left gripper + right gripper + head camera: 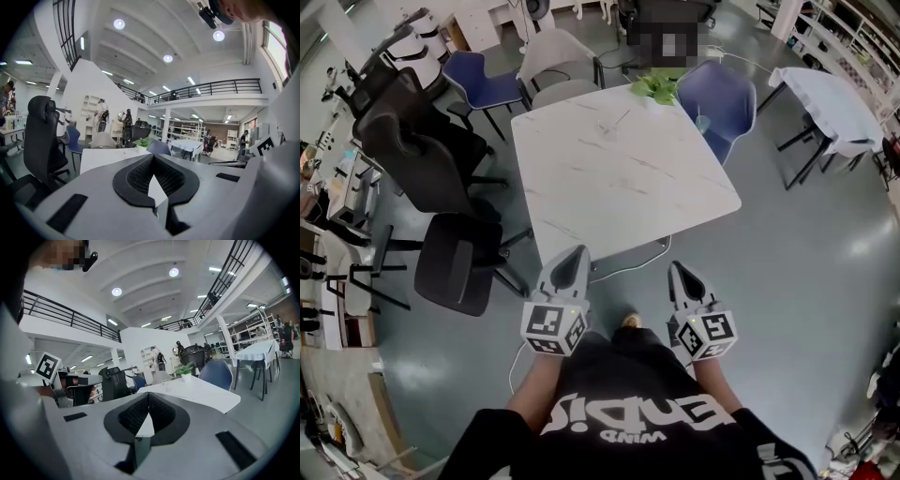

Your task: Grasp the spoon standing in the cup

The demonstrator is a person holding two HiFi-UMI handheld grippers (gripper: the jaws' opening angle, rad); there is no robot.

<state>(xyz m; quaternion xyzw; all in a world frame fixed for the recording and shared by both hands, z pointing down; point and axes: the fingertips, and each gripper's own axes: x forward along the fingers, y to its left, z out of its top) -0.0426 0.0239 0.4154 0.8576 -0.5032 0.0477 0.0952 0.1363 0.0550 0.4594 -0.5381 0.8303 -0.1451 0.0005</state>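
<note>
The task is at its very first step, the approach; nothing is grasped yet. The person stands before the near edge of the white marble-patterned square counter [619, 187]. Both tools are held off that near edge, above the grey floor and not over the counter.

The left claw [577, 251] has its two grey jaws together, tip against tip, with nothing between them. The right claw [678, 268] is the same, jaws together and empty. The two gripper views confirm this: between the black pads I see only a piece of the counter behind.

The small clear glass cup [622, 120] stands on the far part of the counter, well apart from both claws. The spoon [625, 113] shows only as a thin slanted line in the cup, too small for any detail. A green leafy plant in a white pot [656, 87] stands at the far edge of the counter.

I judge that the next move calls for carrying one claw across the counter to its far part. There its jaws must come apart, and it must meet the handle above the rim. The glass looks light, so a sideways push could tip it.
</note>
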